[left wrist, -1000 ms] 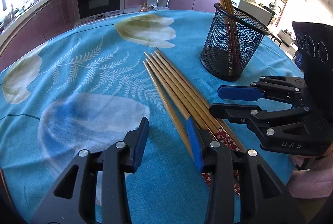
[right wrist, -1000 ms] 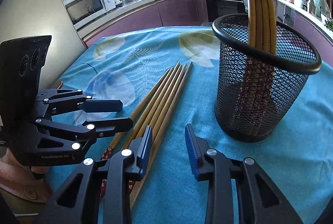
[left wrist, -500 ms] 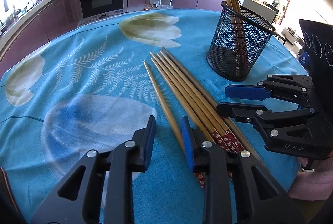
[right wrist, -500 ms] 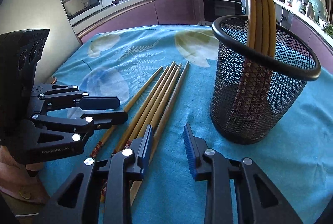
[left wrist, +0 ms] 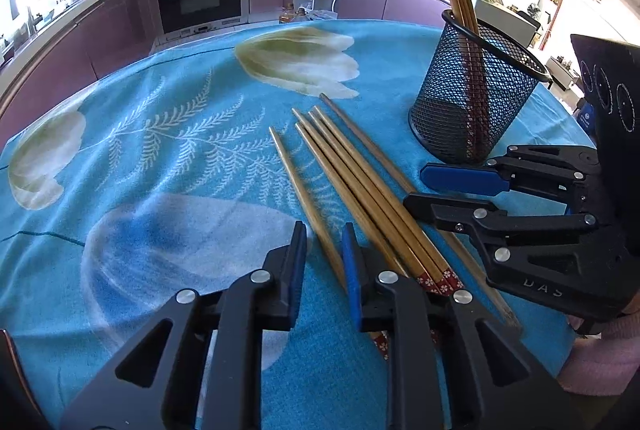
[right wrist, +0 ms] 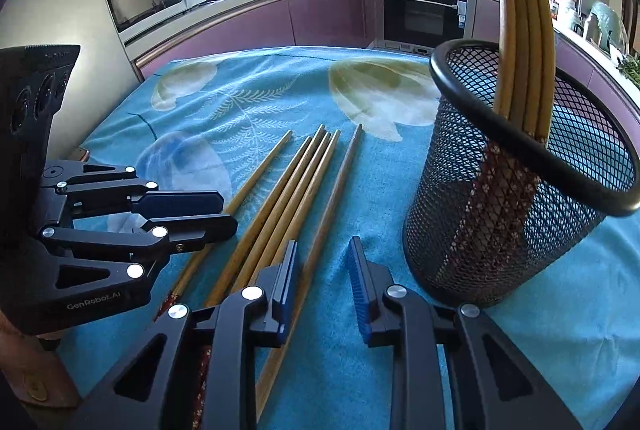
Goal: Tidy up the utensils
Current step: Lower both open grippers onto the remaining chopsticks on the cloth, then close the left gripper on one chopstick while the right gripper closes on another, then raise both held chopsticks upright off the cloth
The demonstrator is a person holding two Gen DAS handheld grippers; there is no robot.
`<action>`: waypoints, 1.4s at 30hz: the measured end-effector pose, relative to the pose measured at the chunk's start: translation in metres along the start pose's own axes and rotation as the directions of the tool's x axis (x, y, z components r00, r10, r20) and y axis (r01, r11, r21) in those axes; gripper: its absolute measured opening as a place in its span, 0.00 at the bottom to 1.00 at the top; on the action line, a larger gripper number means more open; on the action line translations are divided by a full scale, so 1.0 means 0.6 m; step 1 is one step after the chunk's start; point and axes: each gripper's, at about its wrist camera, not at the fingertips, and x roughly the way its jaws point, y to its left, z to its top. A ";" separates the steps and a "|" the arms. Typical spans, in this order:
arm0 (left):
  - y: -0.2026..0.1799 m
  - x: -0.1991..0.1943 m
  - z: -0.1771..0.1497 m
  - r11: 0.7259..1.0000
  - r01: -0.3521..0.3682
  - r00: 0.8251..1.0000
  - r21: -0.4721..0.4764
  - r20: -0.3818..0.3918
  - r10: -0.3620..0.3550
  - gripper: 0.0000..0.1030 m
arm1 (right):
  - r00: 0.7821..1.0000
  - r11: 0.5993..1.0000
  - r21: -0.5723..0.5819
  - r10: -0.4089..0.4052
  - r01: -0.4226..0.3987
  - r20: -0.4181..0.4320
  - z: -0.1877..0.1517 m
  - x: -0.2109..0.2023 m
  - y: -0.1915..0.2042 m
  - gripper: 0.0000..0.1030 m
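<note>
We are sorting chopsticks into the black mesh holder [right wrist: 516,190], and the work is about half done, as far as we can judge. A few chopsticks in the holder [right wrist: 520,30] are already standing upright and leaning on its rim. Six loose chopsticks [left wrist: 360,186] are still lying on the counter [left wrist: 160,150], which is covered with a blue flowered cloth. They are lying side by side, just beside the holder, with their thin ends pointing away from us.

Our left gripper [left wrist: 324,254] is closing its jaws around the leftmost chopstick [left wrist: 304,198], which is lying a little apart from the others. The stick is between the jaws, but a small gap is showing on each side, so we are not holding it yet. Our right gripper [right wrist: 322,262] is closing its jaws too, over the rightmost chopstick [right wrist: 340,174]; the stick is passing close to the left jaw, and again we are seeing no firm grip.

What is left, we think, is lifting these six and dropping them into the holder.
</note>
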 end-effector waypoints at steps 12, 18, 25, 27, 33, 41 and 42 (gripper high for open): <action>0.018 -0.012 -0.007 0.995 0.003 1.000 -0.095 0.030 0.000 0.08 | 0.995 0.991 0.104 0.079 -0.084 0.053 -0.009 -0.025 -0.026 0.06; 0.011 -0.025 -0.013 0.997 0.041 0.999 -0.072 0.035 -0.038 0.08 | 0.992 0.992 0.036 0.122 -0.124 0.038 -0.013 -0.035 -0.011 0.06; 0.002 -0.013 -0.017 0.998 0.050 0.999 -0.032 0.001 -0.050 0.08 | 0.995 0.995 -0.017 0.096 -0.096 -0.013 -0.010 -0.023 -0.002 0.06; 0.003 -0.009 -0.016 0.998 0.054 0.998 -0.027 -0.010 -0.054 0.08 | 0.996 0.996 -0.031 0.086 -0.086 -0.027 -0.008 -0.019 0.000 0.07; 0.000 0.000 -0.008 0.998 0.066 0.998 0.005 -0.023 -0.066 0.12 | 0.997 0.997 -0.043 0.070 -0.072 -0.034 -0.003 -0.004 0.002 0.09; -0.004 -0.008 0.000 0.998 0.056 0.998 0.014 -0.008 -0.056 0.07 | 0.996 0.996 -0.022 0.086 -0.085 0.025 0.001 -0.030 -0.005 0.06; -0.004 -0.017 0.001 0.998 0.067 0.998 0.013 0.004 -0.067 0.07 | 0.995 0.996 -0.021 0.087 -0.086 0.044 0.003 -0.041 -0.006 0.06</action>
